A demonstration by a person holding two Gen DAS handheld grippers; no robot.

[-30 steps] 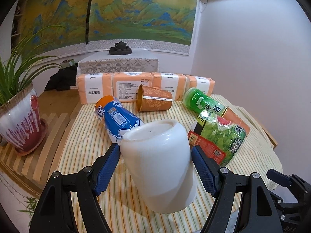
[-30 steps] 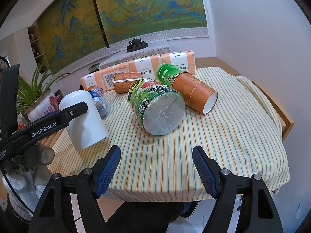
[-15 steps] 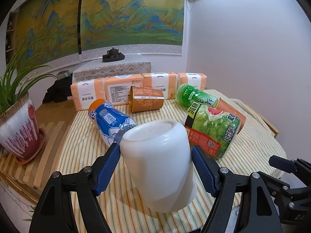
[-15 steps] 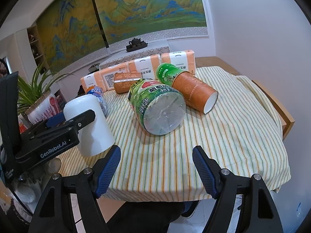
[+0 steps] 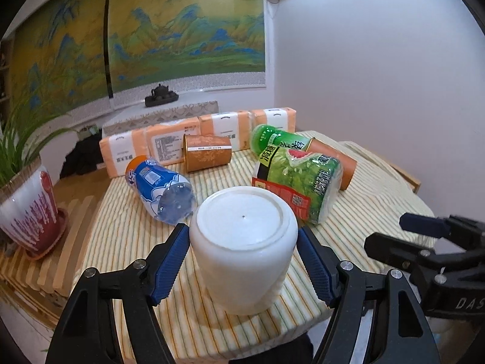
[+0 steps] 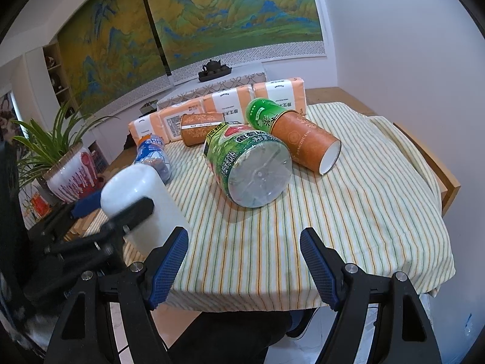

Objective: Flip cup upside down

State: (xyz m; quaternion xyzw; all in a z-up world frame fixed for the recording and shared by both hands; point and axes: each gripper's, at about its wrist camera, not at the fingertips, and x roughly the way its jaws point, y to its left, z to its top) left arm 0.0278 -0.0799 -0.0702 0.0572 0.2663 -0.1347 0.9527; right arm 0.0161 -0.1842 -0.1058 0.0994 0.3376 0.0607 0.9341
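Cup (image 5: 244, 250), white and bottom-up, sits clamped between our left gripper (image 5: 242, 257) pads; only this view shows its flat base. Our right gripper (image 6: 244, 261) gapes empty above the striped tablecloth (image 6: 348, 212), landscape painting (image 6: 230, 15) beyond.

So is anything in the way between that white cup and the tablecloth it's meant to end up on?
Nothing visible. The white cup sits base-up between the left tool's fingers, over bare striped tablecloth. The blue bottle and green bottle lie behind it.
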